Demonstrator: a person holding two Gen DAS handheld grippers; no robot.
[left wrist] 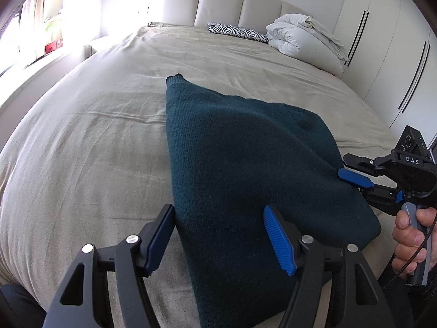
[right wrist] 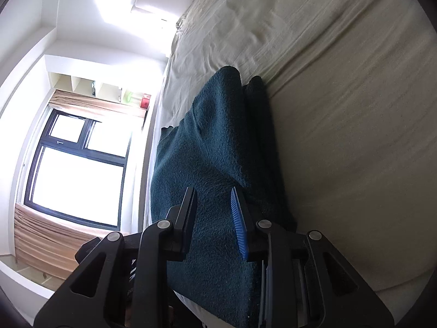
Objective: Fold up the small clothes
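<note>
A dark teal knitted garment [left wrist: 240, 164] lies partly folded on the beige bed [left wrist: 95, 136]. My left gripper [left wrist: 218, 235] is open, its fingers astride the garment's near left edge, low over the cloth. My right gripper [left wrist: 352, 180] is at the garment's right edge, turned on its side, with one blue pad on top of the cloth. In the right wrist view the right gripper [right wrist: 213, 218] has the garment [right wrist: 213, 142] between its fingers, with a gap still showing between the pads.
A white duvet pile [left wrist: 306, 38] and a zebra-print pillow [left wrist: 237, 31] lie at the padded headboard. White wardrobes [left wrist: 387, 54] stand to the right. A window [right wrist: 76, 169] and shelves are on the left side of the room.
</note>
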